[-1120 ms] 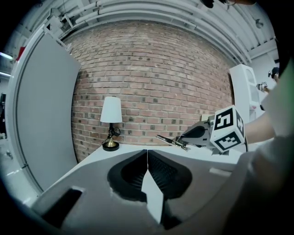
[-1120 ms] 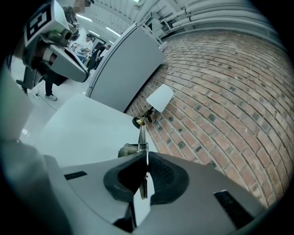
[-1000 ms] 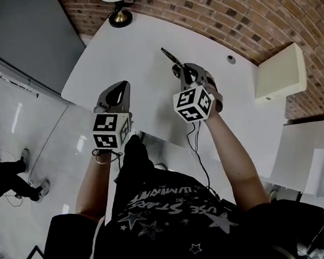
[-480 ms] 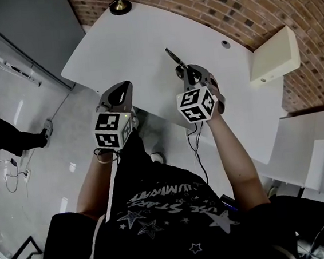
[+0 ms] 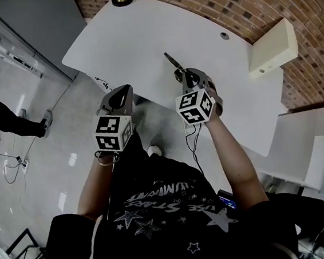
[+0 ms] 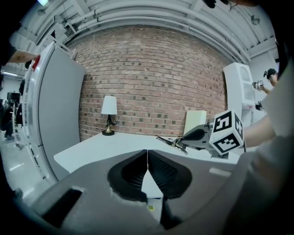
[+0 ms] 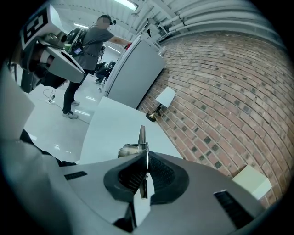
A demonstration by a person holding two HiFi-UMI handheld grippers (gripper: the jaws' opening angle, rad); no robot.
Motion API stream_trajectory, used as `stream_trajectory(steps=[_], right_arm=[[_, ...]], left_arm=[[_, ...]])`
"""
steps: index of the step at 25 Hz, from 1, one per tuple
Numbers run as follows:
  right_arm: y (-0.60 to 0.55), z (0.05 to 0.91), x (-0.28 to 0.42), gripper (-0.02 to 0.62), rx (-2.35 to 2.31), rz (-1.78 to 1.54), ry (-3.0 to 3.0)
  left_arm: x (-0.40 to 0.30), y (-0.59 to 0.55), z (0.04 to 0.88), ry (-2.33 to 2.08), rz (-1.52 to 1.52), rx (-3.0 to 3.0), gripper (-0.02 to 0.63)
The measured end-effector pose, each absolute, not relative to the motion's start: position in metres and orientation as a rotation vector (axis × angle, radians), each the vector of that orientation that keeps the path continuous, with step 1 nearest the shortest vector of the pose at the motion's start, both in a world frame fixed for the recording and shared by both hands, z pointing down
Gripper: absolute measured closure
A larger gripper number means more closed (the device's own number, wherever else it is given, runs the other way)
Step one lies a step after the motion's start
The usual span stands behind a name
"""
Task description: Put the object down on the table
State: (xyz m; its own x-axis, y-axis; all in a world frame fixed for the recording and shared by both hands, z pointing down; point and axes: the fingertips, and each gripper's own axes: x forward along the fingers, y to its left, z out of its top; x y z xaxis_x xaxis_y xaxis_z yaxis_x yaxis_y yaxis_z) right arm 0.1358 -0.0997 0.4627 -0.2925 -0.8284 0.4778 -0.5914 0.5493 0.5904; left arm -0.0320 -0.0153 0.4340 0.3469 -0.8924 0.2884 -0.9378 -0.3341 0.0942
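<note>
A slender metal tool (image 5: 172, 60) sticks out forward from my right gripper (image 5: 184, 76), which is shut on it above the white table (image 5: 140, 36). In the right gripper view the thin tool (image 7: 142, 133) stands edge-on between the pressed pads, with a rounded metal part beside it. From the left gripper view the tool (image 6: 171, 142) hangs over the table top, clear of the surface. My left gripper (image 5: 123, 92) is shut with nothing in it, over the table's near edge; its pads (image 6: 147, 153) meet with no gap.
A lamp (image 6: 109, 114) stands at the table's far left corner. A cream box (image 5: 271, 48) sits by the brick wall at the right, with a round grommet (image 5: 224, 35) in the table near it. A grey partition (image 6: 57, 114) and a bystander (image 7: 89, 43) are to the left.
Both grippers keep almost the same pose and the tool stays clamped. The head view has shifted, so the lamp has slid to the top edge. The bystander at the left has moved.
</note>
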Motion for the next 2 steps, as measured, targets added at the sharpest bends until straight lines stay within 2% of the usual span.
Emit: stream_trajectory(steps=[2], right_arm=[[-0.0965, 0.4656, 0.1379, 0.584, 1.142, -0.379, -2.007]], left_arm=[[-0.0299, -0.0115, 0.4351, -1.643, 0.273, 2.363, 0.586]])
